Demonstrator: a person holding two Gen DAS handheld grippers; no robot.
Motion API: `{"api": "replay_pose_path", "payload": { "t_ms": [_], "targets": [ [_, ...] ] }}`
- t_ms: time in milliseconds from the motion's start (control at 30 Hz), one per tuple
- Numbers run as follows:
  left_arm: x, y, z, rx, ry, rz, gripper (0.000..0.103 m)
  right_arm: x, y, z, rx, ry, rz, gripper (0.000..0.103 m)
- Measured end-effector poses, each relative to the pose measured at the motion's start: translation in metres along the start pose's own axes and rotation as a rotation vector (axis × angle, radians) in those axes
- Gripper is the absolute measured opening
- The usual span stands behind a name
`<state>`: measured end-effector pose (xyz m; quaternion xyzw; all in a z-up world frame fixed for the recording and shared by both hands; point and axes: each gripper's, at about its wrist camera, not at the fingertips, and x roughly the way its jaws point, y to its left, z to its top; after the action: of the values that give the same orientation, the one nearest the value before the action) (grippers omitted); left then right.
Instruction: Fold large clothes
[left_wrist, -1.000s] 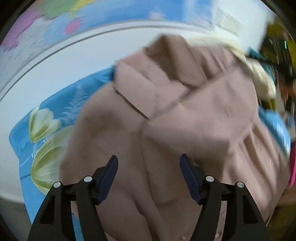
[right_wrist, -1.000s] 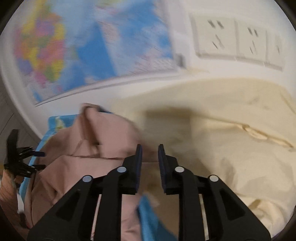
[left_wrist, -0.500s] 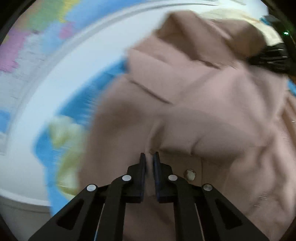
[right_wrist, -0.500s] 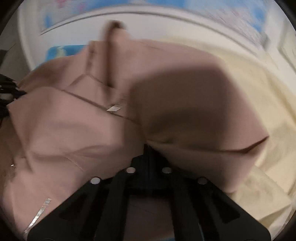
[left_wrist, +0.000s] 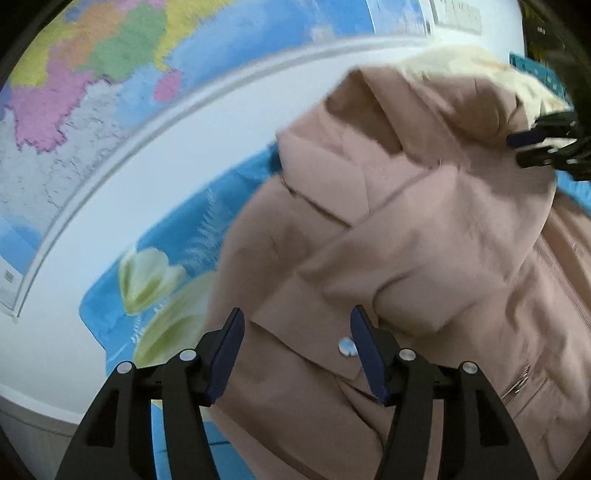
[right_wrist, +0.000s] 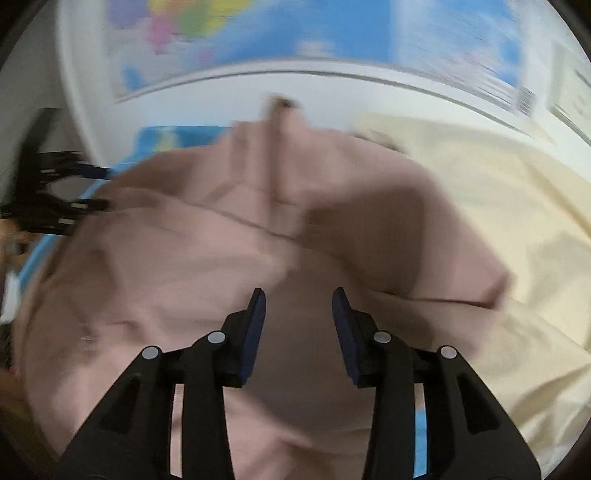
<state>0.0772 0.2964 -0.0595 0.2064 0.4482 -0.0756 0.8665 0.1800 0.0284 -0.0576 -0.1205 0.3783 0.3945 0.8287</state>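
Looked like a home rm, prob bedroom: world map (left_wrist: 110, 92) on white wall beyond the tongs, wall sockets (left_wrist: 458, 14) upper right, floral blue sheet (left_wrist: 177, 266) under clothes below them.

White wall (left_wrist: 122, 206), coloured map (left_wrist: 92, 74) w/ pale frame — wall sockets (left_wrist: 458, 14) top right, dim light

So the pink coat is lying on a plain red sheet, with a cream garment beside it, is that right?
Not quite. The sheet under the pink coat is blue with a pale flower print, not plain red, as the left wrist view shows. The cream garment does lie beside the coat.
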Motion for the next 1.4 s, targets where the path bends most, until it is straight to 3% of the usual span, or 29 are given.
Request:
{"api": "replay_pose_path", "payload": {
  "t_ms": [33,100,200,233,267,333,400,467,667,767,833,967,1100,1133,1200,1233,1267,1400],
  "targets": [
    [0.010,-0.003,0.000,0.004,0.037,0.007,0.054,0.003,0.010,-0.001,-0.020,0.010,0.029,0.039],
    [0.029,-0.005,0.002,0.001,0.086,0.054,0.033,0.021,0.030,-0.002,-0.092,0.049,0.027,0.039],
    [0.040,0.006,0.011,-0.043,0.089,0.128,0.007,0.044,0.039,-0.013,-0.146,0.126,-0.004,0.037],
    [0.039,0.010,0.013,-0.064,0.087,0.156,0.006,0.048,0.036,-0.017,-0.149,0.136,-0.026,0.038],
    [0.040,0.017,0.016,-0.094,0.084,0.184,0.006,0.047,0.035,-0.019,-0.138,0.127,-0.019,0.038],
    [0.033,0.029,0.017,-0.154,0.067,0.158,0.009,0.040,0.028,-0.024,-0.099,0.133,-0.017,0.039],
    [0.012,0.038,0.011,-0.207,0.010,0.118,0.040,0.029,0.025,-0.026,-0.092,0.135,-0.035,0.040],
    [-0.011,0.041,0.001,-0.223,-0.045,0.108,0.053,0.017,0.021,-0.031,-0.066,0.123,0.016,0.041],
    [-0.072,0.040,-0.053,-0.278,-0.098,0.097,0.056,-0.012,0.088,-0.023,-0.107,0.053,0.357,0.049],
    [-0.090,0.036,-0.081,-0.342,-0.115,0.051,0.057,-0.009,0.145,-0.033,-0.169,0.110,0.584,0.050],
    [-0.100,0.030,-0.104,-0.380,-0.124,0.039,0.058,-0.006,0.175,-0.042,-0.200,0.153,0.673,0.050],
    [-0.105,0.024,-0.137,-0.446,-0.114,0.011,0.059,0.005,0.226,-0.052,-0.269,0.204,0.756,0.050],
    [-0.111,0.020,-0.162,-0.491,-0.118,-0.010,0.059,0.036,0.269,-0.043,-0.290,0.236,0.771,0.050],
    [-0.112,0.020,-0.164,-0.494,-0.120,-0.011,0.059,0.040,0.276,-0.040,-0.293,0.232,0.768,0.048],
    [-0.114,0.020,-0.168,-0.499,-0.126,-0.014,0.059,0.040,0.287,-0.035,-0.295,0.240,0.794,0.033],
    [-0.117,0.020,-0.170,-0.501,-0.135,-0.012,0.059,0.040,0.291,-0.030,-0.278,0.246,0.814,0.013],
    [-0.121,0.022,-0.170,-0.502,-0.144,-0.011,0.059,0.035,0.288,-0.027,-0.274,0.240,0.829,0.005],
    [-0.143,0.035,-0.169,-0.505,-0.198,0.014,0.059,-0.013,0.262,0.027,-0.247,0.118,0.832,0.002]
  ]
}}
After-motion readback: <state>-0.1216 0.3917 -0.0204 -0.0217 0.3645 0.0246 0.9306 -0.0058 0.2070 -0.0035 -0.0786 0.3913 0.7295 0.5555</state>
